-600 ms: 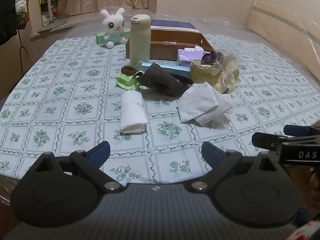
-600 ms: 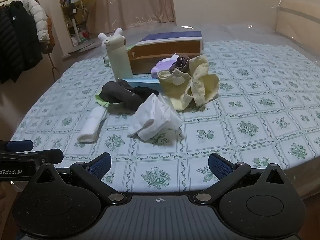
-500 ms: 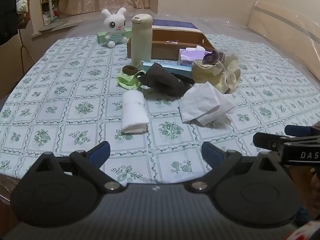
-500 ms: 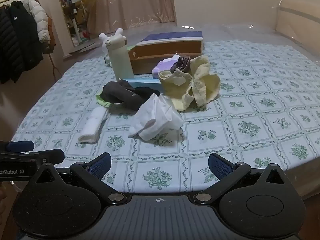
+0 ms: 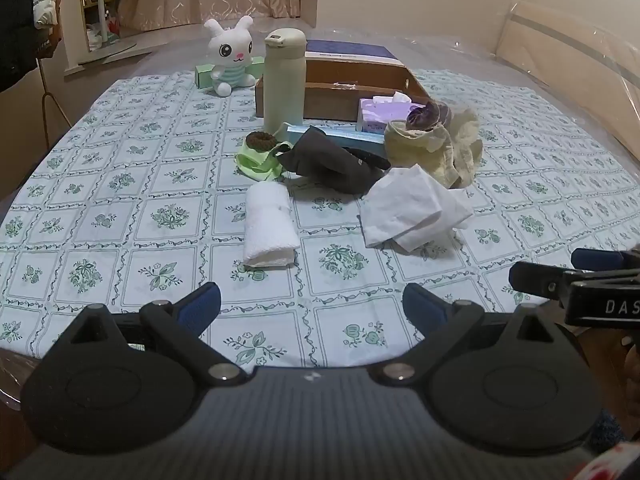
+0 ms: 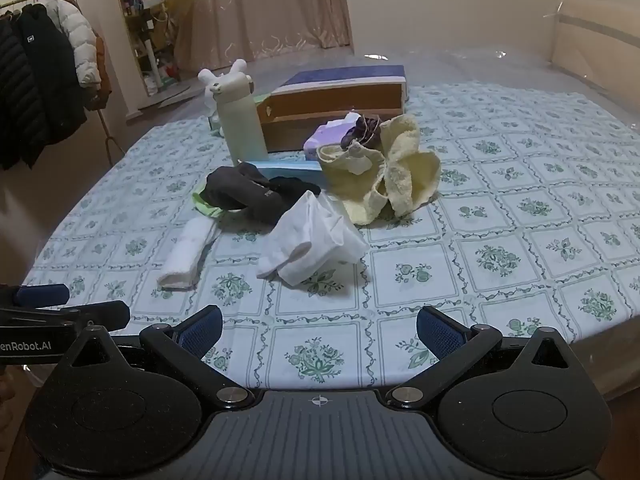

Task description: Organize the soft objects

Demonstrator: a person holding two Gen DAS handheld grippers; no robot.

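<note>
Soft things lie in a loose heap mid-table. A rolled white towel [image 5: 269, 227] [image 6: 186, 253] is nearest the left side, a crumpled white cloth [image 5: 412, 209] [image 6: 314, 236] beside it. Behind them sit a dark grey garment [image 5: 332, 160] [image 6: 244, 194], a light green cloth [image 5: 258, 162] with a brown hair tie [image 5: 262, 140] on it, and a pale yellow towel [image 5: 436, 148] [image 6: 384, 178] topped by a purple scrunchie [image 5: 426, 114]. A white plush rabbit [image 5: 230, 58] stands at the back. My left gripper [image 5: 312, 306] and right gripper [image 6: 319, 326] hover open and empty over the near table edge.
A cream thermos bottle [image 5: 284, 80] stands by a brown wooden box [image 5: 340, 96] holding a blue-topped book. A purple tissue pack [image 5: 380, 114] and a light blue flat box [image 5: 352, 134] lie behind the heap. The floral tablecloth [image 5: 120, 220] has free room left and right.
Both views have shifted only slightly; the objects sit a touch lower and nearer in the left wrist view. Nothing on the table has moved, and both grippers stay open.
</note>
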